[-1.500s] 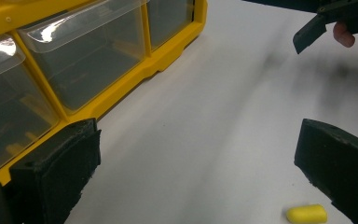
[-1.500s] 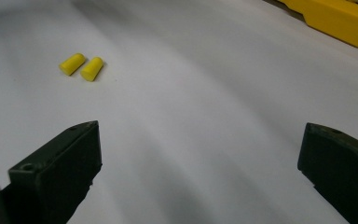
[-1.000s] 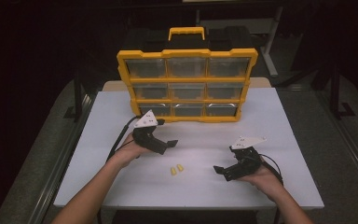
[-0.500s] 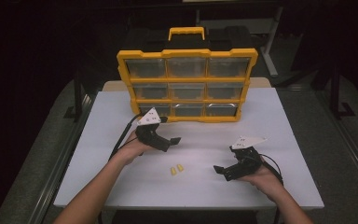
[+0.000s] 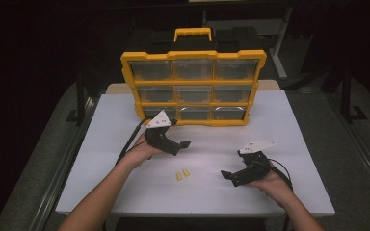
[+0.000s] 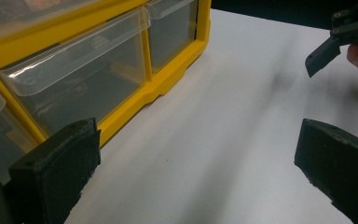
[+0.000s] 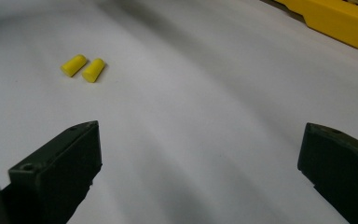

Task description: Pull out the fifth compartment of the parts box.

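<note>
Toward the worktop's (image 5: pixel 294 125) left edge, the left gripper (image 5: pixel 179 144) hangs spread wide and empty just in front of the yellow plastic organiser box with clear drawers (image 5: pixel 192 86), which stands along the far edge with every drawer seemingly shut. Near the middle, toward the near edge, lie the two small yellow foam earplugs (image 5: pixel 182 175), side by side and untouched. Toward the right edge the right gripper (image 5: pixel 232 176) sits equally wide and empty, aimed at them. Judging by this, nothing is picked up or stowed yet. Against the earlier frame, the left gripper has edged slightly nearer the organiser; the right has barely shifted
</note>
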A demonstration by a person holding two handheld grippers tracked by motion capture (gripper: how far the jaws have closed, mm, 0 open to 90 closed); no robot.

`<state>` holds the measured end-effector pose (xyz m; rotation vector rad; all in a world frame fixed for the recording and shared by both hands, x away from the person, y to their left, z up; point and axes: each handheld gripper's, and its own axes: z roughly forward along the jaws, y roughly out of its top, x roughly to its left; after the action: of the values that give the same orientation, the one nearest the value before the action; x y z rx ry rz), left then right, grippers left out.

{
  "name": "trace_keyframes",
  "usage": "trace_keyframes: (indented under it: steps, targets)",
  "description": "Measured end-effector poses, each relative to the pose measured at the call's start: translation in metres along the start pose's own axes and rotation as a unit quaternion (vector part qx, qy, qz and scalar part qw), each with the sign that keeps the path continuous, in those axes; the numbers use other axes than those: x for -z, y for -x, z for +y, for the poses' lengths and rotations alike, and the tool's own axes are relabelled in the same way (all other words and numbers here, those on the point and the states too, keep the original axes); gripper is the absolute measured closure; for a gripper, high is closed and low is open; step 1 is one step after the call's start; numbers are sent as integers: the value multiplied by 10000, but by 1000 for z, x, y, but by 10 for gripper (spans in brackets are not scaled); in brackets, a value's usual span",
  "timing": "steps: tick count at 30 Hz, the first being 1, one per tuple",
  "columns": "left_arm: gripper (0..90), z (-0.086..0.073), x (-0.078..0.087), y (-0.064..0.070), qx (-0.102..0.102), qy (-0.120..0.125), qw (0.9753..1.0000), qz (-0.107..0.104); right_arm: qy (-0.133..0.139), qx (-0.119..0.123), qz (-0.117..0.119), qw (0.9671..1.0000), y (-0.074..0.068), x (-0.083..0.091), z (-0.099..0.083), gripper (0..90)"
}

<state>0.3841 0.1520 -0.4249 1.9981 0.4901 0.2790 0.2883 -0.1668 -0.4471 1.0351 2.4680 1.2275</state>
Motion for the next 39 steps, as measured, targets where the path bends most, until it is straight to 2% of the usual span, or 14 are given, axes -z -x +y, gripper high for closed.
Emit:
trace_keyframes:
  steps: [19, 33, 39]
  targets:
    - [0, 5, -15, 1, 59, 32, 10000, -50, -7, -26, 7, 10000, 1, 0, 0, 0]
    - [0, 10, -25, 6, -133, 8, 9998, -136, -23, -14, 11, 10000, 1, -1, 0, 0]
    - [0, 10, -29, 7, -215, -30, 9997, -78, -22, -29, 2, 10000, 1, -1, 0, 0]
